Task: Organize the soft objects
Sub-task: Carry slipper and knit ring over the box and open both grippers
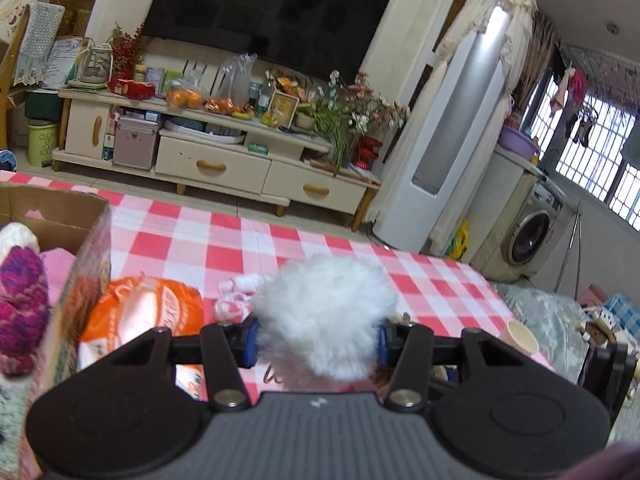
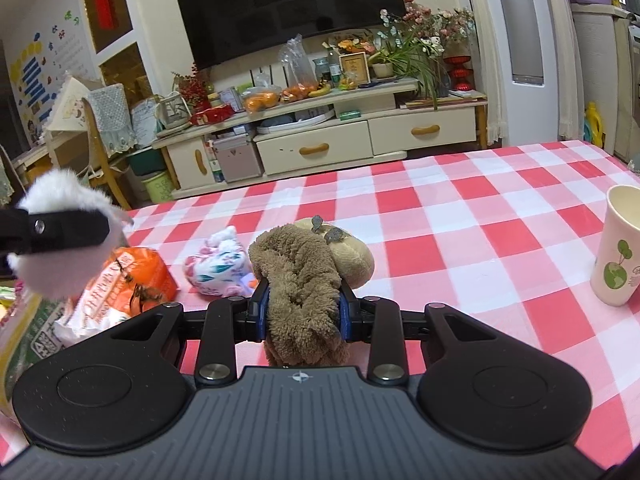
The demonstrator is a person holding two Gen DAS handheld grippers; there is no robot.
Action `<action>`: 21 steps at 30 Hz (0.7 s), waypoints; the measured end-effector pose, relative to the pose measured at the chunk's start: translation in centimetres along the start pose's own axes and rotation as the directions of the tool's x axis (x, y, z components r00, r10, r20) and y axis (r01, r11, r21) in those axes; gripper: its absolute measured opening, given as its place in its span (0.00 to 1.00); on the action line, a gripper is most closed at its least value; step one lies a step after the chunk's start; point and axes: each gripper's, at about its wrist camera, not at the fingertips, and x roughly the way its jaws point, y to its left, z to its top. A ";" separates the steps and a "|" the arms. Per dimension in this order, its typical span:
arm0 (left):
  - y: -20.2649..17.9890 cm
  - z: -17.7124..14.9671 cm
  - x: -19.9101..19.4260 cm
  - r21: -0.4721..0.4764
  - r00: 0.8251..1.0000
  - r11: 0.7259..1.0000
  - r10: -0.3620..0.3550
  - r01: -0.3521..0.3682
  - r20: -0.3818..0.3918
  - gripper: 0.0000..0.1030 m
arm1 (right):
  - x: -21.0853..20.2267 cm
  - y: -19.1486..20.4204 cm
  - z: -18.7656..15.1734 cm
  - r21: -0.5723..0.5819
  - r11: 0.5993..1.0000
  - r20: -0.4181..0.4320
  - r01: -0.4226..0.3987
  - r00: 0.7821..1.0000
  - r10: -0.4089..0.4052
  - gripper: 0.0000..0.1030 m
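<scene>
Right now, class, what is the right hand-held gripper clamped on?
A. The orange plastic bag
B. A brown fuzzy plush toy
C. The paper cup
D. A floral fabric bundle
B. In the right wrist view, the right hand-held gripper has its jaws closed on the brown fuzzy plush toy, while the paper cup, orange plastic bag and floral fabric bundle lie apart on the tablecloth.

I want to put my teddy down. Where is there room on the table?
Bare checkered tablecloth lies between the brown plush toy and the paper cup, and behind them toward the far edge. It is crowded on the left: orange bag, floral cloth, cardboard box.
</scene>
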 end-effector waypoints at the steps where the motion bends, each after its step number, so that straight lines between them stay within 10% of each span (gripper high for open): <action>1: 0.2 0.2 -0.2 -0.003 1.000 1.000 0.002 -0.002 0.009 0.49 | 0.0 0.3 0.1 -0.004 1.000 0.002 -0.004 1.000 0.004 0.38; 21: 6.7 4.1 -4.8 -0.106 0.966 0.986 0.146 -0.126 0.215 0.49 | -2.3 11.5 2.0 -0.084 0.954 0.028 -0.288 0.956 0.291 0.38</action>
